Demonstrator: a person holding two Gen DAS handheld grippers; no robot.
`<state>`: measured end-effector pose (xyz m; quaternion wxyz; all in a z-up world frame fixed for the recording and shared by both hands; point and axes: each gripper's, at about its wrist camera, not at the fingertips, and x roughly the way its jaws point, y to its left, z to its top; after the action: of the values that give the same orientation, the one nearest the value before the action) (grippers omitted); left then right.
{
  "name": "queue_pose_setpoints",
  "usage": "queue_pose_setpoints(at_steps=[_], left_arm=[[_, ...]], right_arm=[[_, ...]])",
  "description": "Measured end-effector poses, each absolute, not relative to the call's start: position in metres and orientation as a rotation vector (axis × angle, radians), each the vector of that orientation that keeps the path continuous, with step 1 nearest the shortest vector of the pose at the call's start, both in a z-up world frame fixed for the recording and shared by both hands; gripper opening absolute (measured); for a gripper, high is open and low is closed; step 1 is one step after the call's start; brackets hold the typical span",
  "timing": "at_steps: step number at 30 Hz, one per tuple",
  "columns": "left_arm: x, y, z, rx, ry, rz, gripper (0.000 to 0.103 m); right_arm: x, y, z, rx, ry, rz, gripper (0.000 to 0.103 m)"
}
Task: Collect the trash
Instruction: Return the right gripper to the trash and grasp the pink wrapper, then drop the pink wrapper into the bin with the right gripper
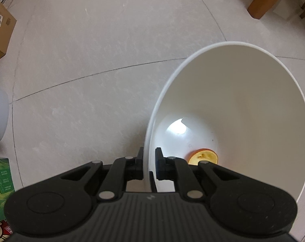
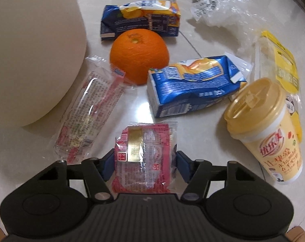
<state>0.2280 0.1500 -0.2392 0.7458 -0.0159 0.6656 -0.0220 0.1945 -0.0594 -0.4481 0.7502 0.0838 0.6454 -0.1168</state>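
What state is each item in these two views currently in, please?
white bin: tilted, rim clamped by the left gripper.
orange peel: inside the bin.
red wrapper: flat, between the right gripper fingers.
orange: whole.
blue cartons: crumpled, lying down.
yellow cup: lidded, lying down.

The floor [image 1: 92,60] is viewed straight down at close range from both wrists, the white bin [image 1: 233,100] [image 2: 31,50] being shared
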Motion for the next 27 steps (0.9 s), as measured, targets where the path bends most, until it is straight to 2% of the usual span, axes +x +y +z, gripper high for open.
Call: queue_pose_setpoints(at_steps=[14, 27], left_arm=[[0.229, 0.145, -0.239, -0.016, 1.46, -0.046, 0.007], [0.232, 0.144, -0.241, -0.018, 1.47, -0.039, 0.007]], right_arm=[[0.188, -0.092, -0.402, 0.219, 1.418, -0.303, 0.064], [0.199, -0.097, -0.28, 0.156, 1.343, -0.241, 0.064]])
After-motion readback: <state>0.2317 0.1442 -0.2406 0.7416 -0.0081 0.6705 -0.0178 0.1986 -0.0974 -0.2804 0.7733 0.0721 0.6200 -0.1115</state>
